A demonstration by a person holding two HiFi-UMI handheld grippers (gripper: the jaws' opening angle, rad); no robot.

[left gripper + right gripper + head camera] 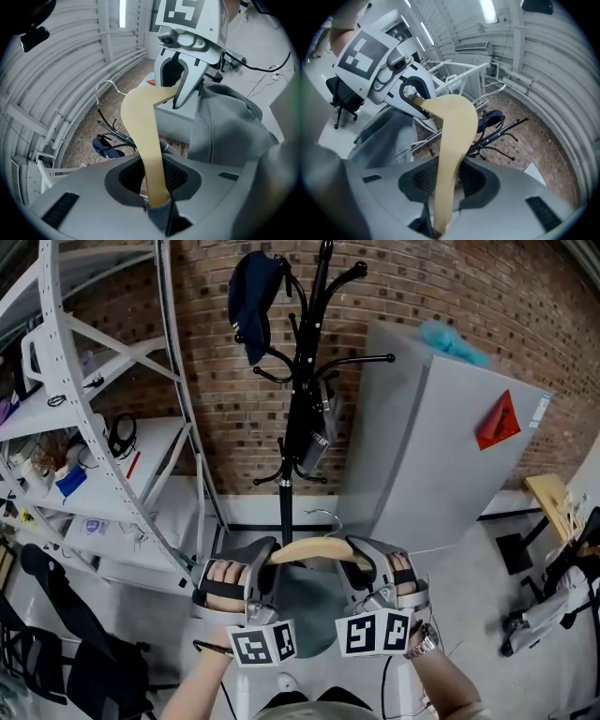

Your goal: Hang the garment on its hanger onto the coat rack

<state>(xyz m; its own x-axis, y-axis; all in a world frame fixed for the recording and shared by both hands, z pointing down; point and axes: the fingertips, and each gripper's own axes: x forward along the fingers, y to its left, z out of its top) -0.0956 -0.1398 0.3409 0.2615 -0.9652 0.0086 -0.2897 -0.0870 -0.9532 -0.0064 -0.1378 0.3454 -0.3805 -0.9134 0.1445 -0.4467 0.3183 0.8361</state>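
A pale wooden hanger [314, 548] with a metal hook [105, 86] carries a grey garment [305, 604] that hangs below it. My left gripper [266, 559] is shut on the hanger's left arm [149, 154]. My right gripper [360, 557] is shut on its right arm [451, 140]. Both hold the hanger level in front of the black coat rack [298, 409], which stands a little farther off against the brick wall. A navy cap [253, 301] hangs on one of its upper hooks. The garment [229, 126] droops beside the jaws in both gripper views.
White metal shelving [103, 427] with small items stands at the left. A tall grey cabinet [450, 446] with a red triangle sticker stands right of the rack. A black office chair [56, 643] is at the lower left, and dark equipment sits on the floor at the right.
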